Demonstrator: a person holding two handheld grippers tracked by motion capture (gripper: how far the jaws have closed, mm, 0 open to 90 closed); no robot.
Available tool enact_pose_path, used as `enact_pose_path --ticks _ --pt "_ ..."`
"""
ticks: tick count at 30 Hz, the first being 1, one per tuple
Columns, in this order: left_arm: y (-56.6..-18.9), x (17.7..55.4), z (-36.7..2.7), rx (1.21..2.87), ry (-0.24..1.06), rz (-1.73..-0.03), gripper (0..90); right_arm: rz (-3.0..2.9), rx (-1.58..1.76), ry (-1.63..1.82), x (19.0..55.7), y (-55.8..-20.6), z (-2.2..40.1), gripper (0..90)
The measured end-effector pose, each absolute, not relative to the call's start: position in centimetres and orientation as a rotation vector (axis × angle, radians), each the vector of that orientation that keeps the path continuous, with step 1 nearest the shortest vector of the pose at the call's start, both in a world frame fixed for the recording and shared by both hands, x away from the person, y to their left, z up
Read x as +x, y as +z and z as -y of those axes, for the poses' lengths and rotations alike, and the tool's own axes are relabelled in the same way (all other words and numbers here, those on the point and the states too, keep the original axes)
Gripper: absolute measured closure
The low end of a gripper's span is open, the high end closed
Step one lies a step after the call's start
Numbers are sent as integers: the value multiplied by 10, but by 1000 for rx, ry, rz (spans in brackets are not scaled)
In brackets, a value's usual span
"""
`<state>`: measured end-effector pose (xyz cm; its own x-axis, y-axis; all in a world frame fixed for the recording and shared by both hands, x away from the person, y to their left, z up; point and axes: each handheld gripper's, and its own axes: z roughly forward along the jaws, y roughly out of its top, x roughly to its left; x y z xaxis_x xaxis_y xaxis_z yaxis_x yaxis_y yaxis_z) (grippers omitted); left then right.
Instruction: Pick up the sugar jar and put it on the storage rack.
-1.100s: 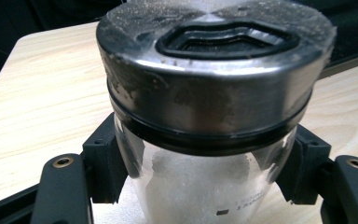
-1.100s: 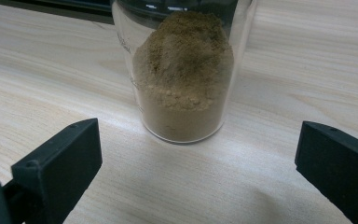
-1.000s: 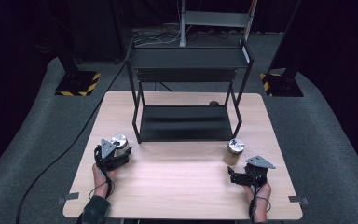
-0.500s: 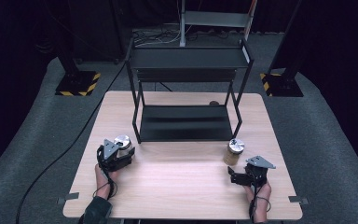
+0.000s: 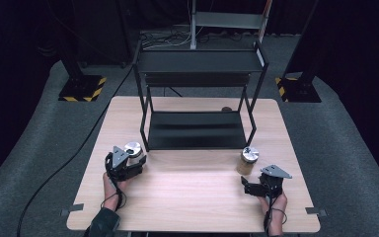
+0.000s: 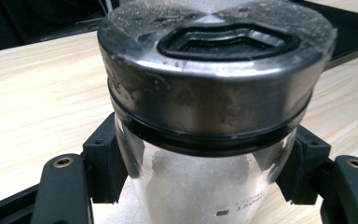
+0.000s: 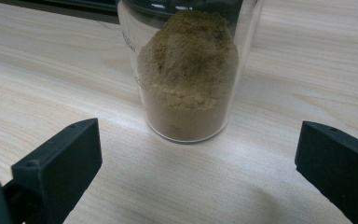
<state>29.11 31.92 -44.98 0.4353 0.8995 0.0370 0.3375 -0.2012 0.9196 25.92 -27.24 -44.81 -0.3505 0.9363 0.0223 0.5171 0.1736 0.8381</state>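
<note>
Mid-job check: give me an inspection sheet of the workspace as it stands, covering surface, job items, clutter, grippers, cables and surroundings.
Surface: light wooden table, bare in front.
Job's things: jar of white powder with a metal lid, clamped at its glass body; jar of brown powder standing on the table, untouched.
Clutter: small brown object behind the rack, too small to identify.
Grippers: left gripper shut on the white jar; right gripper open, jaws short of the brown jar.
Cables: black cable trailing off the table's left side to the floor; cable bundle behind the rack.
Surroundings: black two-tier rack at the table's rear; grey carpet; hazard-striped stand bases.
</note>
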Motion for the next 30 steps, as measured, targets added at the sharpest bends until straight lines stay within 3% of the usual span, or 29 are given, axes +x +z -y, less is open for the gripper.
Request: enact_pose_path --ticks 30 --pt "-442 298 -299 1788 695 -978 301 -1947 1366 1077 259 -448 273 0"
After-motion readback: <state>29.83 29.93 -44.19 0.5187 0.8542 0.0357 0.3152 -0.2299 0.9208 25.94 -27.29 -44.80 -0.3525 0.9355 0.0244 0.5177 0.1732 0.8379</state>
